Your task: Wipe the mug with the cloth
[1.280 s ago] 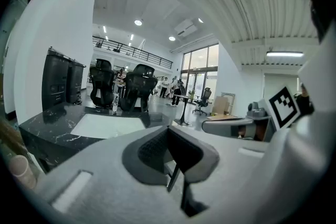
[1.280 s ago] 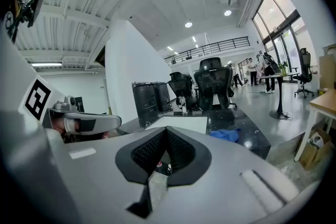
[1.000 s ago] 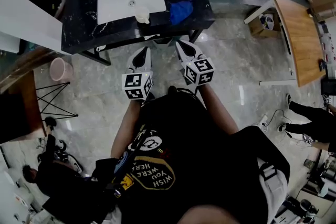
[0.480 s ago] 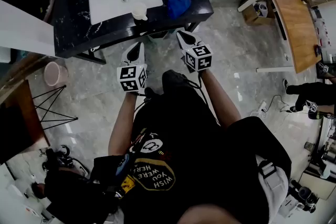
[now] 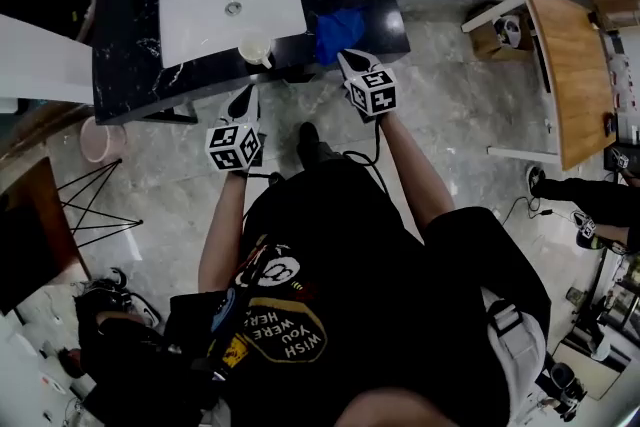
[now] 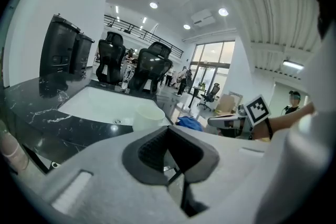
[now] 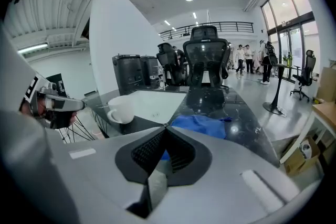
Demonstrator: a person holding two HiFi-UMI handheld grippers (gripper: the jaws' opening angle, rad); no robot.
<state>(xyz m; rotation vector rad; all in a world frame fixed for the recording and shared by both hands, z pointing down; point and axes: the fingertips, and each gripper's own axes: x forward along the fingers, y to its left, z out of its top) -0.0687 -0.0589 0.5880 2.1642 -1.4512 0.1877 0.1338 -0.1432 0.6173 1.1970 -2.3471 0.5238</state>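
Glossy black stone counter (image 5: 130, 65) with white veining. Smooth matt white sink (image 5: 200, 15) set in it. Glazed-looking white mug (image 5: 254, 49) at sink's edge. Soft crumpled blue cloth (image 5: 338, 27) right of sink. Polished grey stone floor (image 5: 460, 145).

A white sink (image 5: 200, 15) sits in the black marble table (image 5: 130, 70), with a pink bucket (image 5: 96, 137) on the floor (image 5: 450, 115) beside it.

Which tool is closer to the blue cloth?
Right. The right tool points at the cloth from just short of it; the left tool sits farther off, nearer the mug.
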